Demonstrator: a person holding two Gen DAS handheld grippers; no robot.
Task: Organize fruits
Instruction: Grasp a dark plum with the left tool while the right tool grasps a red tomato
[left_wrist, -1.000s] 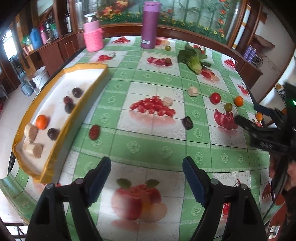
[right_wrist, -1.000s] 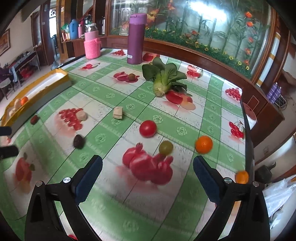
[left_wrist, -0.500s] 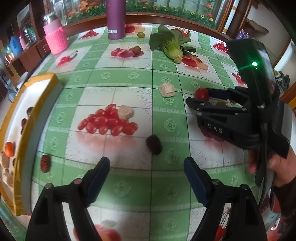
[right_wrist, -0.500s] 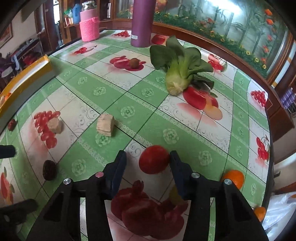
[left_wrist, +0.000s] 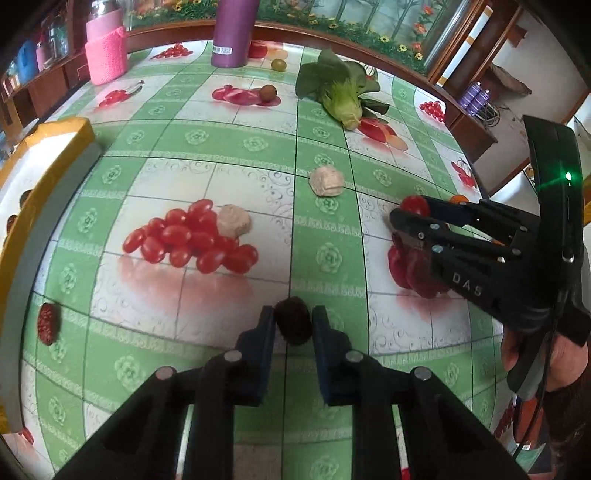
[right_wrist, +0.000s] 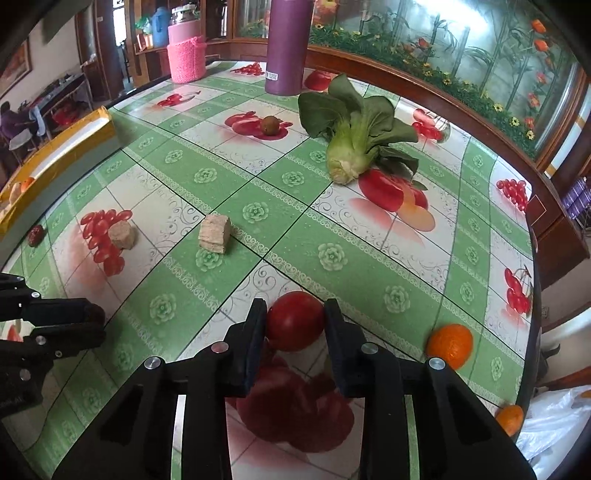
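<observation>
The left gripper (left_wrist: 293, 325) is clamped on a dark plum (left_wrist: 293, 325) on the table (left_wrist: 325, 122). The right gripper (right_wrist: 294, 321) pinches a tomato (right_wrist: 294, 320), an orange (right_wrist: 449, 346) just to its right. The yellow tray (right_wrist: 85, 129) sits far left of both, bok choy (right_wrist: 354, 136) ahead.

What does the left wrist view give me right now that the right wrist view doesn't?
Only the left wrist view shows the left tool closed on a dark fruit and a small green fruit beside the purple bottle. Only the right wrist view shows the right tool gripping the red tomato head-on, plus two oranges near the table edge. Both show the bok choy, the yellow-rimmed tray and two tan blocks.
</observation>
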